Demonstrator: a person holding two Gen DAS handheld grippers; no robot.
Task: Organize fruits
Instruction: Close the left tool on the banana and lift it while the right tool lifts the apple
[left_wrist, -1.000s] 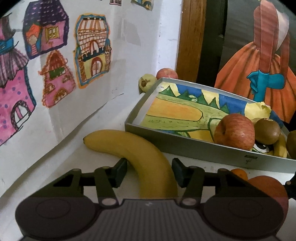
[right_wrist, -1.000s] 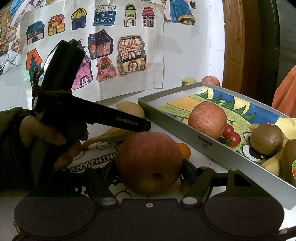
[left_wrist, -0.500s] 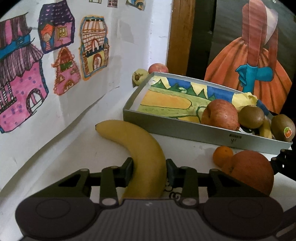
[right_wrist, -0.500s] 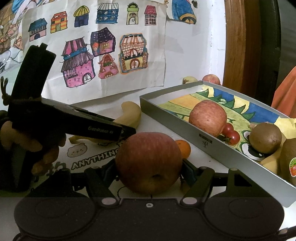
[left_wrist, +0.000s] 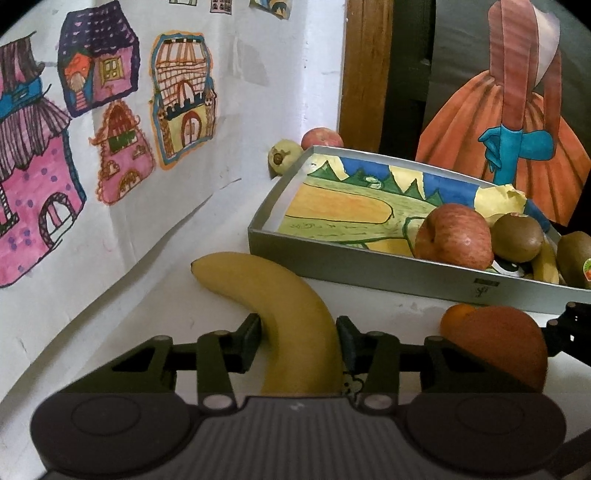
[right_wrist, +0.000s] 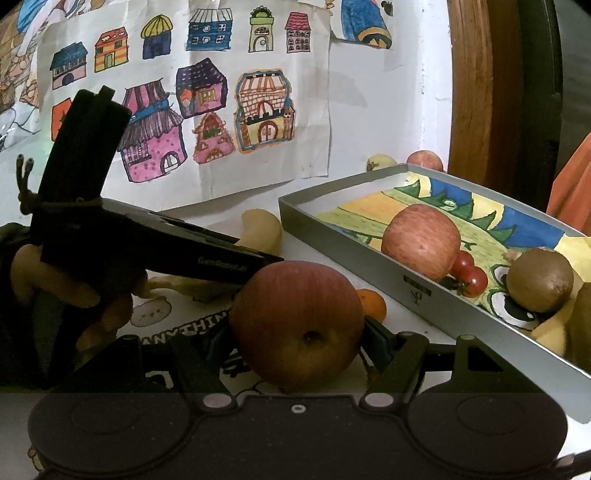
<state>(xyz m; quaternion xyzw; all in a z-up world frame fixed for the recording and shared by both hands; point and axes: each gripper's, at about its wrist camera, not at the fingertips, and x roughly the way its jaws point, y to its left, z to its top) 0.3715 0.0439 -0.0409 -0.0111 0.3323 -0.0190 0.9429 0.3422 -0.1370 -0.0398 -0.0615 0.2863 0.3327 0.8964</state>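
Currently, the left claw (left_wrist: 298, 334) is pinched on a yellow banana (left_wrist: 284, 306), both pads being pressed against its sides partway along the curve, while its blunt tip is pointed toward the wall. The banana's far end is seen just in front of the near wall of a grey tray (left_wrist: 369, 264), which is lined with a coloured drawing. The right claw (right_wrist: 297, 341) is clamped on a red apple (right_wrist: 297, 321), whose blossom end is turned toward the camera; in the left wrist view this apple (left_wrist: 506, 341) is found at the right, with a small orange (left_wrist: 452, 319) just behind it. Inside the tray, a second apple (right_wrist: 421, 245) is placed near the front wall, with cherry tomatoes (right_wrist: 469, 273) touching it and a brown kiwi (right_wrist: 539, 278) further right. Beyond the tray's far corner, a pale fruit (left_wrist: 282, 157) and another reddish fruit (left_wrist: 321, 138) are set against the wall. The white surface (left_wrist: 184, 295) carries a printed mat under the claws. Childlike house drawings (right_wrist: 192, 107) are taped on the wall. A hand (right_wrist: 74, 295) is seen wrapped around the left gripper's handle.
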